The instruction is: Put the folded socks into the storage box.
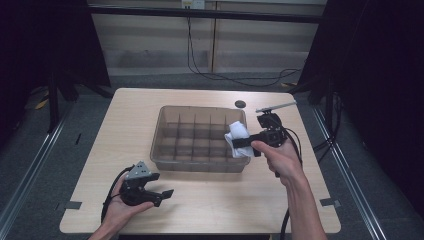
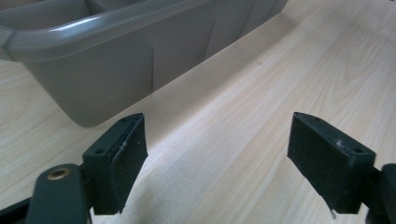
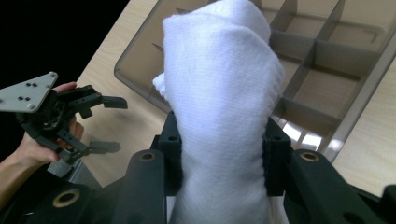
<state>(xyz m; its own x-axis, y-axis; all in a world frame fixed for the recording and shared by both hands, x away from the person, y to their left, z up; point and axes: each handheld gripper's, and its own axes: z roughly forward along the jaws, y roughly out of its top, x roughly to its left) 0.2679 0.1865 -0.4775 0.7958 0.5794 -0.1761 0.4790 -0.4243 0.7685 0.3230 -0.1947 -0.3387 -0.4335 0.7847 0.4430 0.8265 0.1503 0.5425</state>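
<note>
Over the right end of the divided tray, the right hand-held gripper was grasping a white sock, its long axis pointing along the jaws toward the compartments, while the left hand-held gripper rested released on the surface

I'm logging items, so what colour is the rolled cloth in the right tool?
White, plain knit; the rolled cloth shows best in the right gripper view.

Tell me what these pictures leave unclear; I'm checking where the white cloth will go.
- Compartments under the white cloth: high view, hidden by it.
- Cloth's lower end: right gripper view, cut by bottom edge.
- Tray interior: left gripper view, hidden behind its wall.
- Small dark disc: high view, too small.
</note>
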